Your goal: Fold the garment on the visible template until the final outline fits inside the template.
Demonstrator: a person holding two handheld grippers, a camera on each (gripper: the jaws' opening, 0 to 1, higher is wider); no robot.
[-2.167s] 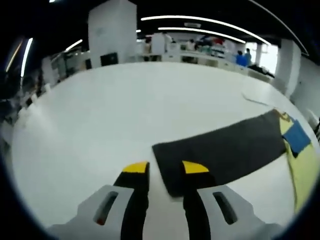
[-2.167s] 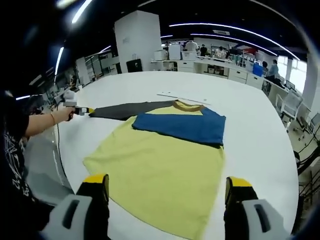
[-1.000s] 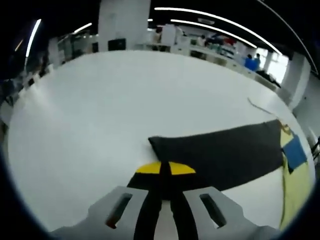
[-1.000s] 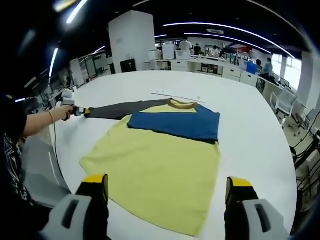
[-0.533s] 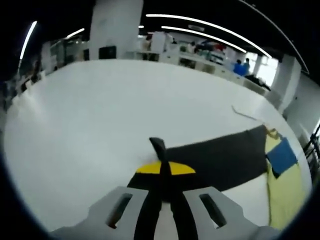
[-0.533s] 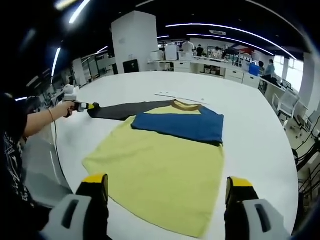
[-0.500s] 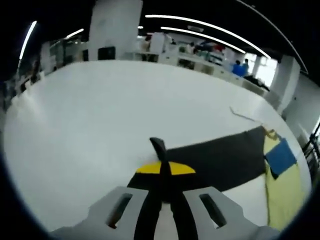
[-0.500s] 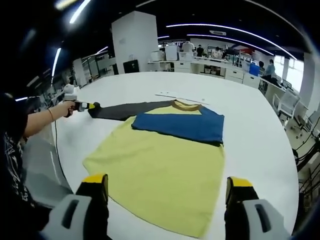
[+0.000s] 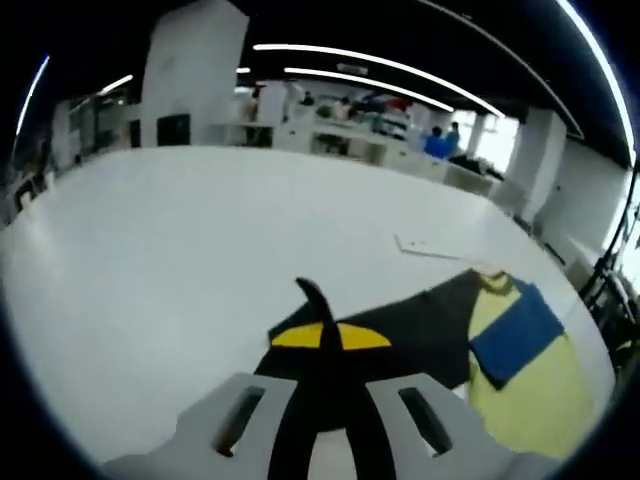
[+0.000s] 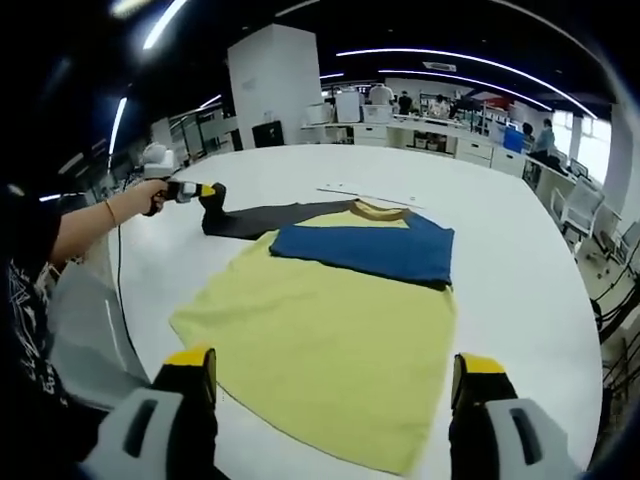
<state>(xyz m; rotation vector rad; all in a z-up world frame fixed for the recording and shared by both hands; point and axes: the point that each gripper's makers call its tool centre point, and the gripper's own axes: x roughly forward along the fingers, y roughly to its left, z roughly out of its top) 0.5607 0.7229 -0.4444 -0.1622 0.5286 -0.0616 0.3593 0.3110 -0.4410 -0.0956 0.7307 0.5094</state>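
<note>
Left gripper [image 9: 330, 336] is pinching the soft dark sleeve [image 10: 250, 218], lifting its cuff, seemingly; right gripper [image 10: 335, 375] is gaping at 6 o'clock of the flat yellow garment [image 10: 320, 340]

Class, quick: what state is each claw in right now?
Left claw: closed on the dark grey sleeve.
Right claw: open, holding nothing, above the yellow shirt.

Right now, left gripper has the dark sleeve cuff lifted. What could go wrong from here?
1. The left gripper pinches only the tip of the dark sleeve; that small bite may slip out mid-fold.
2. Pulling the sleeve could drag the yellow shirt body and shift the already folded blue sleeve.
3. The right gripper hangs open above the hem, pinning nothing, so the shirt may slide on the white table.
</note>
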